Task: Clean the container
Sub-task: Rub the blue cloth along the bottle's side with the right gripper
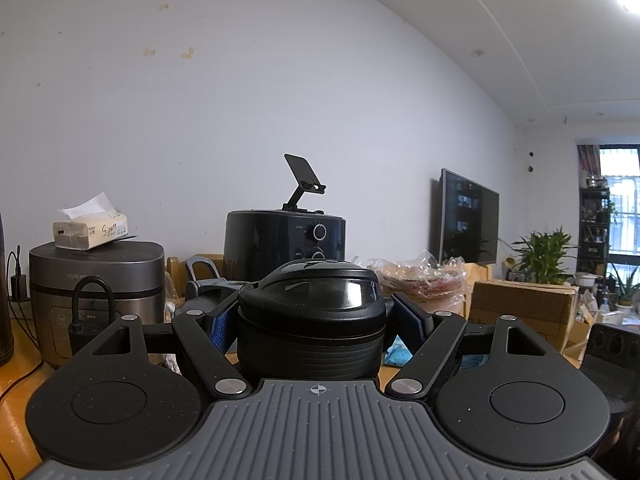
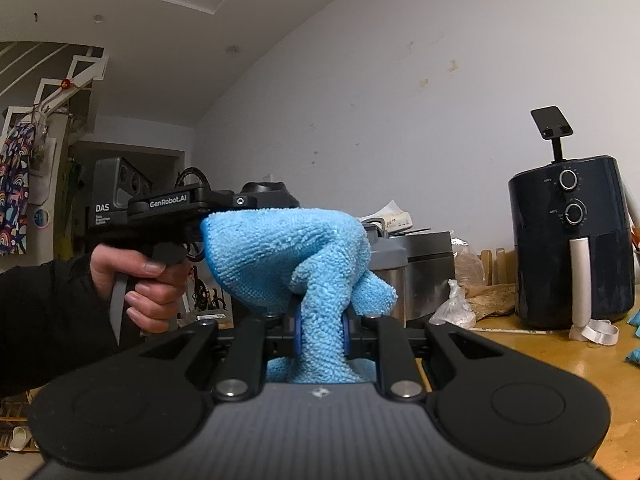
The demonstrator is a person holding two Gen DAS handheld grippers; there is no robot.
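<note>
- The left gripper (image 1: 312,316) has its jaws closed on the black container (image 1: 312,320).
- The right gripper (image 2: 320,336) pinches the blue cloth (image 2: 280,252) tightly.

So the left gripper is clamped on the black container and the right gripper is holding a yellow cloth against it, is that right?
Not quite: the cloth is blue, not yellow, as the right wrist view shows. The rest stands: the left gripper is clamped on the black container, and the right gripper holds the cloth against it.
</note>
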